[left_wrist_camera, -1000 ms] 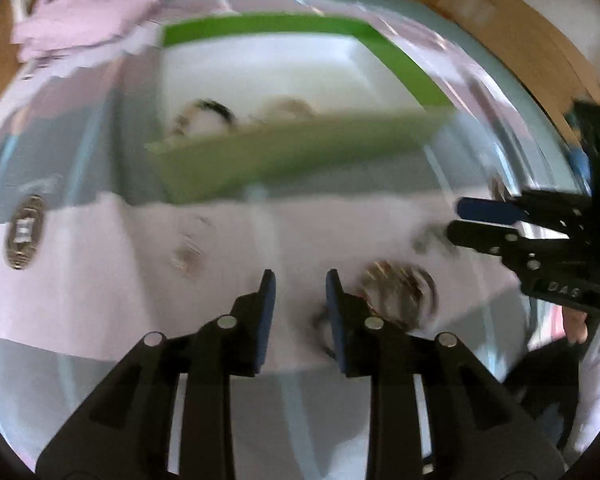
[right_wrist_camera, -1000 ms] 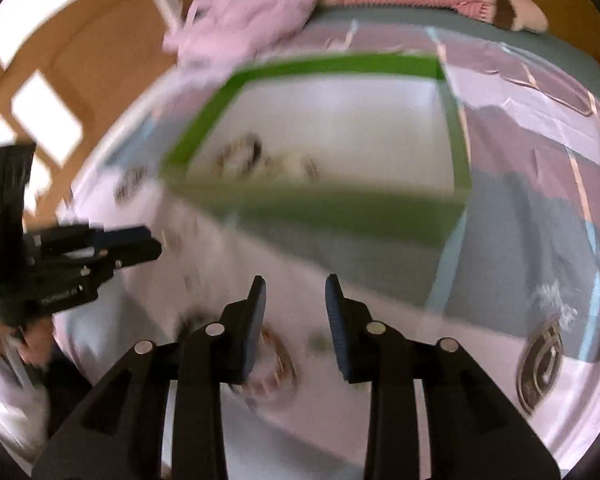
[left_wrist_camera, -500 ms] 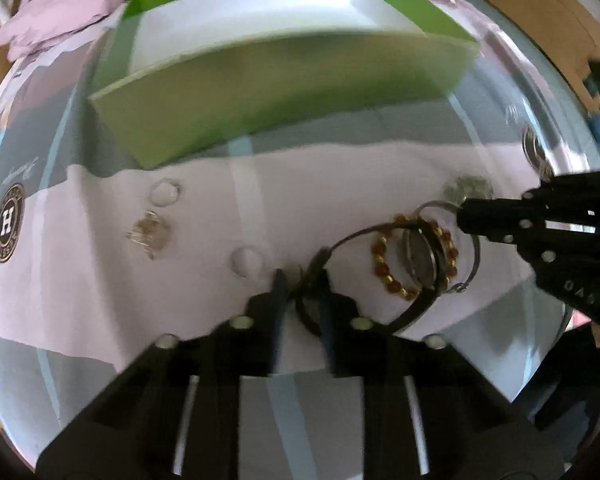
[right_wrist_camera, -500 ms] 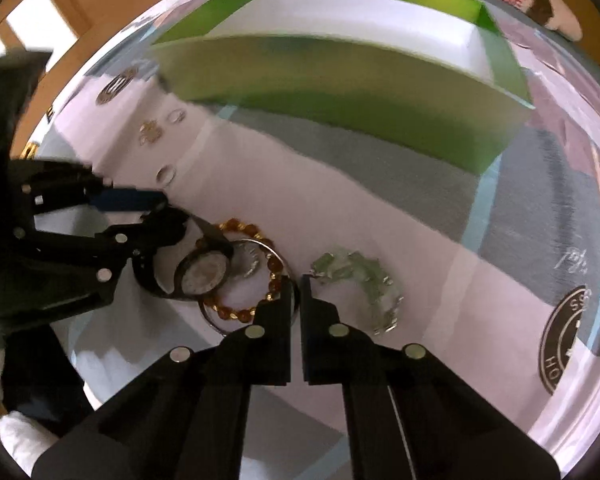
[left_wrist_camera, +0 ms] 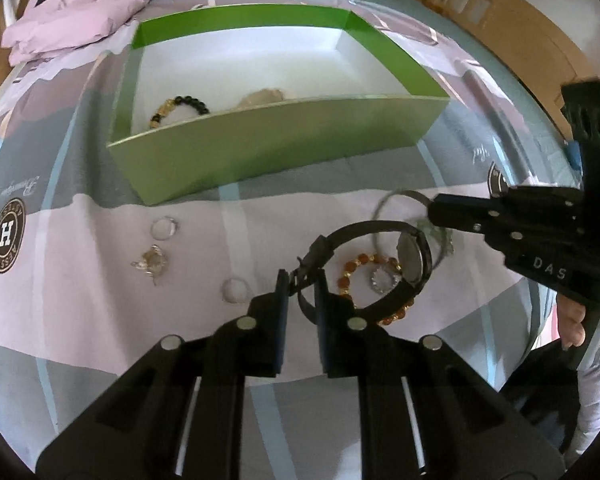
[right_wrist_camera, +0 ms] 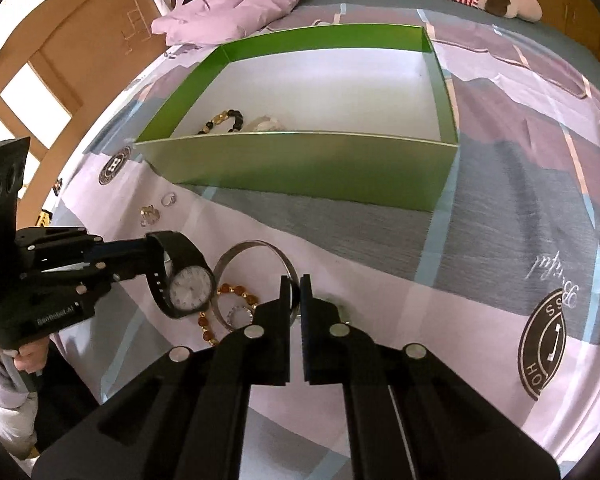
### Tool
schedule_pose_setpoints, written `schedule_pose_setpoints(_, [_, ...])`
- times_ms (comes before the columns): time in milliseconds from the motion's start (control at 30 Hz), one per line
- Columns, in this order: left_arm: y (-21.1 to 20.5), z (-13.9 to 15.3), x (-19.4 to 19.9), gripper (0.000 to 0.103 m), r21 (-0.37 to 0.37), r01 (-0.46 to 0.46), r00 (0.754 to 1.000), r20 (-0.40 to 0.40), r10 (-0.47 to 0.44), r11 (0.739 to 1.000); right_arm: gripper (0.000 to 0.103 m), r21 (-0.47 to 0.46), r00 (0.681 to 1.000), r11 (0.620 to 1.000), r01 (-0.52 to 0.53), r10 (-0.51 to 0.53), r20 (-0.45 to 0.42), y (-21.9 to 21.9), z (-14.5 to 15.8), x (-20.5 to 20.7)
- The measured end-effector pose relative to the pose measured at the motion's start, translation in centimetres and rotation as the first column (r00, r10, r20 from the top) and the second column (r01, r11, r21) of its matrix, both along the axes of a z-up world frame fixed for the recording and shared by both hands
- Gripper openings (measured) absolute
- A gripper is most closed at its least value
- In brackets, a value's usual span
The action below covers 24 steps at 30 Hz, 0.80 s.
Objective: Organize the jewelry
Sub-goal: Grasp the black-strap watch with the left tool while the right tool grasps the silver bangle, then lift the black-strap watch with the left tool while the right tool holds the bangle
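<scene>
Both pinches are thin, so lift slowly: the left gripper [left_wrist_camera: 301, 280], nearly closed, holds the black watch [left_wrist_camera: 414, 258] by its strap, the right gripper [right_wrist_camera: 296, 286] has closed on the silver bangle [right_wrist_camera: 256, 254] (near the green box [right_wrist_camera: 300, 168]).

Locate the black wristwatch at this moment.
The black wristwatch hangs by its strap from the left claw, lifted above the amber bead bracelet on the bedsheet, in front of the green box.

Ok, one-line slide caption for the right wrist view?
Right gripper pinches silver bangle; left gripper lifts black watch before the green box.
</scene>
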State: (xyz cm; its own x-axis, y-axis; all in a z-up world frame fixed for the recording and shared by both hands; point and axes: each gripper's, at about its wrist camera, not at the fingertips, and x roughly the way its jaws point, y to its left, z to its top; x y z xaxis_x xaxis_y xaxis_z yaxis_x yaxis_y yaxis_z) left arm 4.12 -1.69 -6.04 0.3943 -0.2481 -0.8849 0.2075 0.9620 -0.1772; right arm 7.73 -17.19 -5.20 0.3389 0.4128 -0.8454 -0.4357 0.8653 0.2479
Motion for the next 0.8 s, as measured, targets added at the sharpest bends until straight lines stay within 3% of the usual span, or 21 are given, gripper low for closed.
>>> schedule_pose_setpoints(167, [0.2, 0.3, 0.1, 0.012, 0.031, -0.033, 0.999, 0.02, 0.033, 0.999, 0.004, -0.077, 0.999, 0.997, -0.007, 0.01, 0.031, 1.2, -0.4, 0.1])
schedule_pose_setpoints(300, [1.2, 0.2, 0.5, 0.012, 0.077, -0.093, 0.995, 0.029, 0.091, 0.993, 0.004, -0.076, 0.995, 0.993, 0.095, -0.091, 0.05, -0.8, -0.2, 1.1])
schedule_pose_setpoints(433, [0.7, 0.2, 0.5, 0.013, 0.107, -0.095, 0.995, 0.043, 0.091, 0.99, 0.004, -0.062, 0.987, 0.987, 0.151, -0.147, 0.07, -1.8, 0.2, 1.6])
schedule_pose_setpoints(667, [0.6, 0.4, 0.5, 0.013, 0.133, -0.095, 0.994, 0.062, 0.087, 0.987, 0.004, -0.086, 0.989, 0.987, 0.134, -0.128, 0.081, -1.2, 0.1, 1.6])
schedule_pose_setpoints(800, [1.3, 0.7, 0.3, 0.013, 0.163, -0.169, 0.982, 0.116, 0.151, 0.972, 0.004, -0.093, 0.986, 0.984, 0.153, -0.145, 0.082, -1.4, -0.2, 1.6])
